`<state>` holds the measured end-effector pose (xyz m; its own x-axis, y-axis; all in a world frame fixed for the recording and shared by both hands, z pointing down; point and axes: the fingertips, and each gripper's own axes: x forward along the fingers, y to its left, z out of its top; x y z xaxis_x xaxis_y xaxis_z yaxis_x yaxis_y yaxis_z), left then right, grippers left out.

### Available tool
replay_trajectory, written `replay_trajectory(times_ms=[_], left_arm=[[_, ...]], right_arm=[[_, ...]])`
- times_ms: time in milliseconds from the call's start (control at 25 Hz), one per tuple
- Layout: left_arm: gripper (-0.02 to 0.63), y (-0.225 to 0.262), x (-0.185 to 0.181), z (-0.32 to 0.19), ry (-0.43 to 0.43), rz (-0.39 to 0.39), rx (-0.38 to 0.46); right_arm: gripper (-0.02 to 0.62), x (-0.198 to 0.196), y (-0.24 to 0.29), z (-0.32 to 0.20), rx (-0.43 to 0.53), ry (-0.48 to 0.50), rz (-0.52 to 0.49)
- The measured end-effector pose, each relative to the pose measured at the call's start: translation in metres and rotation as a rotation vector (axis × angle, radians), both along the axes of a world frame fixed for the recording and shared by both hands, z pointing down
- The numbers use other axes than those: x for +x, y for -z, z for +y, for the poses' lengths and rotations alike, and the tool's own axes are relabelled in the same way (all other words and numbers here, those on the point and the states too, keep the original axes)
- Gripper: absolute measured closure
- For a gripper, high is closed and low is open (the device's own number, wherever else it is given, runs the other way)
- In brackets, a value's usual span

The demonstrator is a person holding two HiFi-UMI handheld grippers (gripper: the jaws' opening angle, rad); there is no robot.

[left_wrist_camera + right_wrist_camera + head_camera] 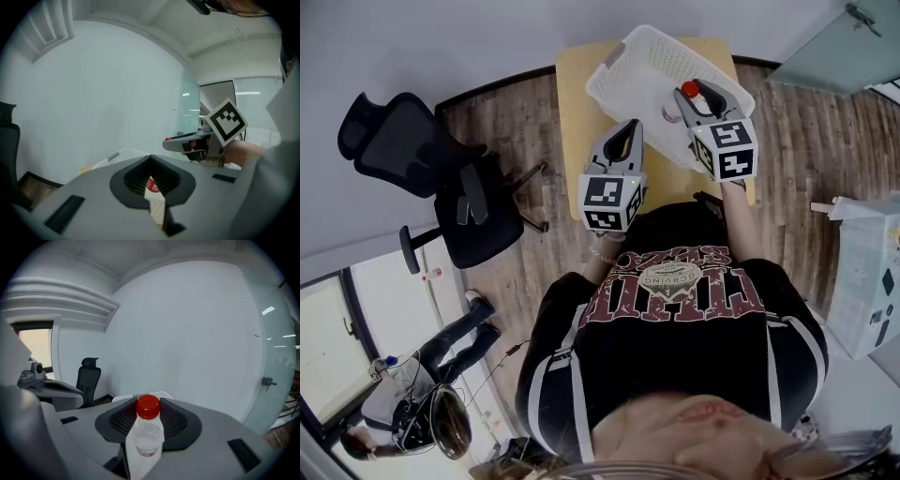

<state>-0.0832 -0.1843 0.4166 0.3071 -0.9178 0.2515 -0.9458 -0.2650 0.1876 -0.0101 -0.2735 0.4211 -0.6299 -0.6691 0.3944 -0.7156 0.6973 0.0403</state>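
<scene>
My right gripper [694, 96] is shut on a clear plastic bottle [148, 433] with a red cap [690, 89], held upright over the white mesh basket [609, 89]. The left gripper [627, 131] hangs just left of it, above the basket's near rim, with its jaws together but for a thin slit. Through that slit in the left gripper view I see a bit of red label [152, 185] and white mesh; whether the label is gripped or lies below is unclear. The right gripper [194, 141] shows beside the left gripper [153, 190].
The basket sits on a small light wooden table [572, 103] against the wall. A black office chair [441, 178] stands left of it on the wood floor. A white box [872, 272] is at the right. Another person [412, 384] stands at lower left.
</scene>
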Motion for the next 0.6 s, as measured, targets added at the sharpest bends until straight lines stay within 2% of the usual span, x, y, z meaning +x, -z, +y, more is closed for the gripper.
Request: replay_trajectory(times_ms=[600], left_arm=[[0.565,-0.001,-0.011,0.009,0.039,0.001,0.002]], right_arm=[[0.442,-0.011,0.045,0.012,0.064,0.055,-0.048]])
